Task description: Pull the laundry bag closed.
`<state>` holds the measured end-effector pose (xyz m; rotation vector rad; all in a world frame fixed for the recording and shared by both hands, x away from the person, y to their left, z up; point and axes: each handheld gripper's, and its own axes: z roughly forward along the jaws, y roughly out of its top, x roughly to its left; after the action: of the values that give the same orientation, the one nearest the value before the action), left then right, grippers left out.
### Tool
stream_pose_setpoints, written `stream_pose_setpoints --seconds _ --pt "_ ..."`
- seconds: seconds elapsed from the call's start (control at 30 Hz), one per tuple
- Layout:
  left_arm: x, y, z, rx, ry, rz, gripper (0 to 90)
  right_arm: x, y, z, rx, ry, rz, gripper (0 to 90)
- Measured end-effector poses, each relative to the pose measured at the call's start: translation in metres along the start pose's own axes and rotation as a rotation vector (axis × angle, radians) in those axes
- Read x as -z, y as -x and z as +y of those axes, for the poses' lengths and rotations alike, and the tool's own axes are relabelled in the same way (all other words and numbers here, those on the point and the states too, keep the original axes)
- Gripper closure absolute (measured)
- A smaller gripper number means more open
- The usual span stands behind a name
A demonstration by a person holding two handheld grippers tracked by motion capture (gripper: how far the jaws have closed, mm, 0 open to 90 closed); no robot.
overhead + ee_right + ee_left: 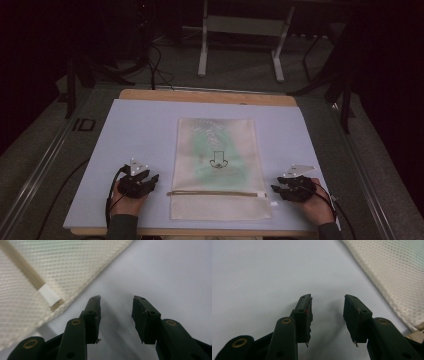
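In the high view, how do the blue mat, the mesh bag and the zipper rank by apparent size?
1. blue mat
2. mesh bag
3. zipper, a thin strip across the bag

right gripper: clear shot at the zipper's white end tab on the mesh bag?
Probably yes. The right gripper sits open on the bare mat just beside the mesh bag, and the white end tab lies at the near bag edge with nothing between it and the jaws.
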<state>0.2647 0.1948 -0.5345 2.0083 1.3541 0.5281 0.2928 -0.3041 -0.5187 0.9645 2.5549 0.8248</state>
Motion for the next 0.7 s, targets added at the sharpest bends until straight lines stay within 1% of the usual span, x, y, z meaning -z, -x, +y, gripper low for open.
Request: stream_pose_setpoints --seconds 0.1,0.17,0.2,0.47,0.57,0.67,0.7 --pt "0.0003 0.001 0.0004 -0.009 0.003 -0.004 57.2 -0.0006 -0.0029 0.0019 0.018 -0.009 0.001 57.8" --pt "0.0005 0.0008 0.0003 -0.009 0.004 -0.005 57.1 -0.0006 -0.0029 0.0019 0.018 -0.009 0.001 57.8" --pt "0.0014 -0.0002 0.0002 -0.003 0.009 -0.005 57.0 -0.0004 -0.0048 0.0026 0.027 -0.016 0.01 57.2" --pt "0.0015 -0.0002 0.0002 -0.001 0.013 -0.01 57.0 0.0008 -0.0058 0.0037 0.034 -0.015 0.022 56.0" --pt "0.0017 0.0011 0.0005 -0.013 0.019 -0.02 57.0 0.0001 -0.0063 0.0036 0.049 -0.028 0.039 55.8" --pt "0.0023 0.0018 0.0006 -0.023 0.024 -0.025 57.0 0.0001 -0.0067 0.0039 0.05 -0.032 0.044 55.8" --pt "0.0022 0.0028 0.0007 -0.028 0.027 -0.028 57.0 0.0006 -0.007 0.0043 0.058 -0.032 0.051 55.9"
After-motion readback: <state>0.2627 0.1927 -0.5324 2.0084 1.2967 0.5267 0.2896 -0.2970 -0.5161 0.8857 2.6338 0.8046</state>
